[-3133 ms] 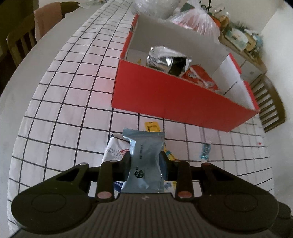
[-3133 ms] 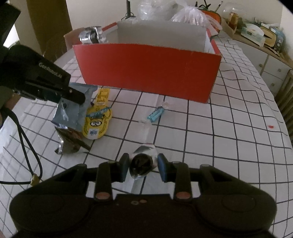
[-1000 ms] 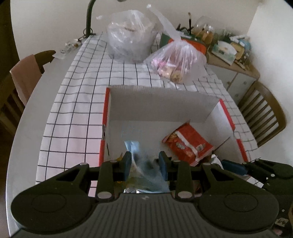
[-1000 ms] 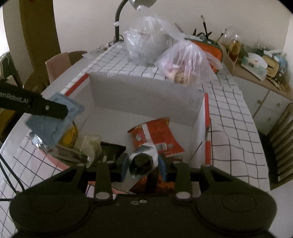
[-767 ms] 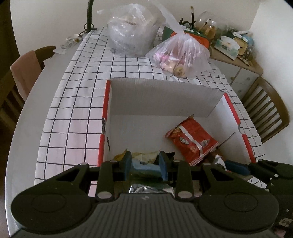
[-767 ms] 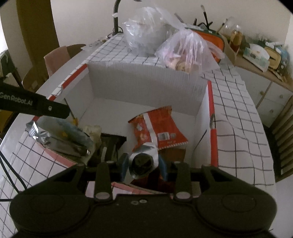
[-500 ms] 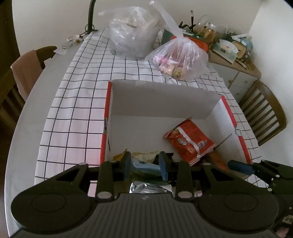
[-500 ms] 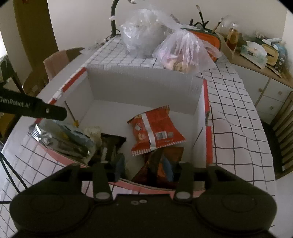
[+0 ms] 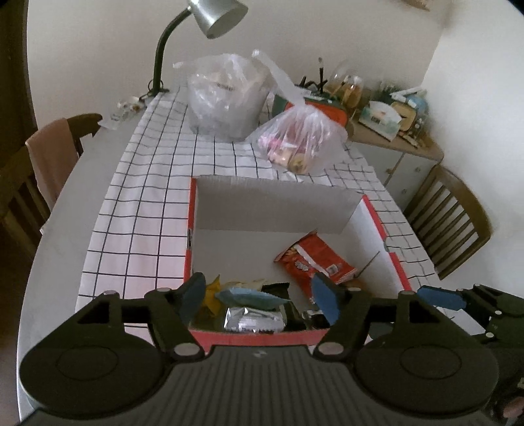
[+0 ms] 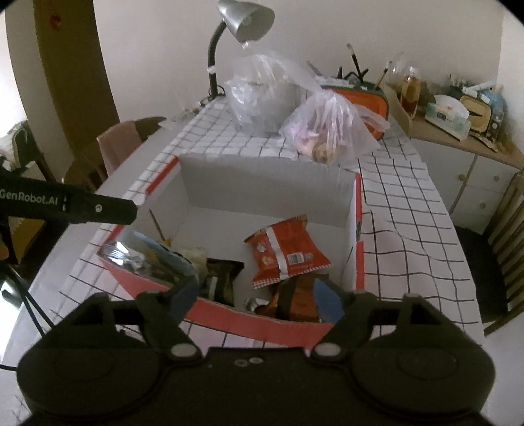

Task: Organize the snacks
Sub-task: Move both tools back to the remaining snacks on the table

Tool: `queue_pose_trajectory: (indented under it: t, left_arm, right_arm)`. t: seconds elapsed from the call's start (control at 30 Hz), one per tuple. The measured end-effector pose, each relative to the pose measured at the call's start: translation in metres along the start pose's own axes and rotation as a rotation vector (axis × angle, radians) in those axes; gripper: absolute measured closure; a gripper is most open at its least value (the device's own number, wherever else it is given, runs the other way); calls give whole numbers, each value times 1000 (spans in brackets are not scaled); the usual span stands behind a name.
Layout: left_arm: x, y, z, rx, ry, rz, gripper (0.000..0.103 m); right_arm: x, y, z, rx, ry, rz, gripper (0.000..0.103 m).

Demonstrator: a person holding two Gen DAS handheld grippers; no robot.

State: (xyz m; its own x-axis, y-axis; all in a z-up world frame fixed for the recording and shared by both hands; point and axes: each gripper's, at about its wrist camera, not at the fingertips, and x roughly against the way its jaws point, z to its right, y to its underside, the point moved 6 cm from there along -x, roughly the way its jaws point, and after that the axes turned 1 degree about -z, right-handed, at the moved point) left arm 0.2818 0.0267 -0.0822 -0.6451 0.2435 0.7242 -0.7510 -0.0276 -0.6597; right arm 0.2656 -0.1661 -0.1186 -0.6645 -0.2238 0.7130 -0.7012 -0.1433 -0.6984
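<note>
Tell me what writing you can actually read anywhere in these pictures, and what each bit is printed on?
"GenRobot.AI": white letters on the side of the left claw, seen from the right wrist camera.
Red snack bag in the red box: print and a barcode patch, too blurred to read.
Silver packet and pale blue packet: no legible text.
Items on the sideboard: labels too small to read.

Snack packets [image 9: 294, 262] inside red box [image 9: 258, 336]

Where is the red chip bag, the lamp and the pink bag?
red chip bag [image 10: 288, 252], right wrist view, middle.
lamp [image 9: 217, 14], left wrist view, silver shade.
pink bag [image 9: 296, 141], left wrist view, bulging middle.
</note>
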Motion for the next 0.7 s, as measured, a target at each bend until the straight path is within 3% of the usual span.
queue_pose_trajectory:
  t: [0.17, 0.27, 0.7]
  left_arm:
    - [19, 10, -3, -18, 3, 14, 26]
    - [29, 17, -6, -23, 2, 20, 22]
    - [43, 58, -27, -66, 1, -49, 21]
  right_arm:
    - [21, 3, -9, 2, -7, 30, 3]
    - [32, 8, -13, -5, -17, 39, 0]
    - [49, 42, -49, 2, -49, -1, 0]
